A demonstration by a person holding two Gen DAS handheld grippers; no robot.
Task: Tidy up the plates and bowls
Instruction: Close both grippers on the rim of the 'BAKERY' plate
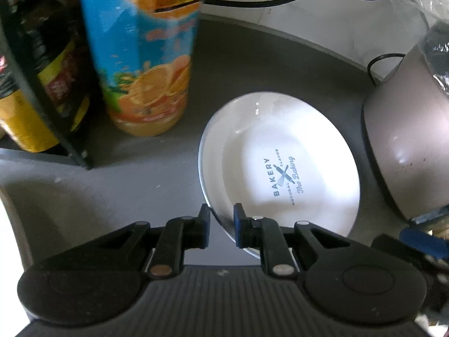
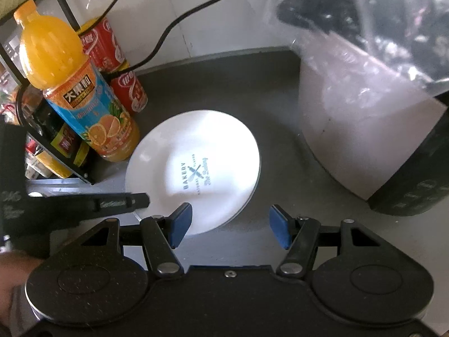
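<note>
A white plate (image 1: 280, 168) printed with "BAKERY" lies on the dark grey counter (image 1: 140, 191). My left gripper (image 1: 221, 210) straddles the plate's near-left rim, one pad under it and one on top, shut on the rim. From the right wrist view that same plate (image 2: 196, 168) sits mid-frame, and the left gripper's black finger (image 2: 123, 200) reaches in to its left edge. My right gripper (image 2: 231, 216) hangs open just above the plate's near edge. Its left pad is over the rim, its right pad over bare counter, and nothing is held between them.
An orange juice bottle (image 2: 78, 84) stands close to the plate's left, with red cans (image 2: 129, 90) behind it and a black wire rack (image 2: 70, 168) of bottles beside it. A pale appliance under a plastic bag (image 2: 364, 126) stands to the right. A black cable (image 1: 280, 0) runs along the wall.
</note>
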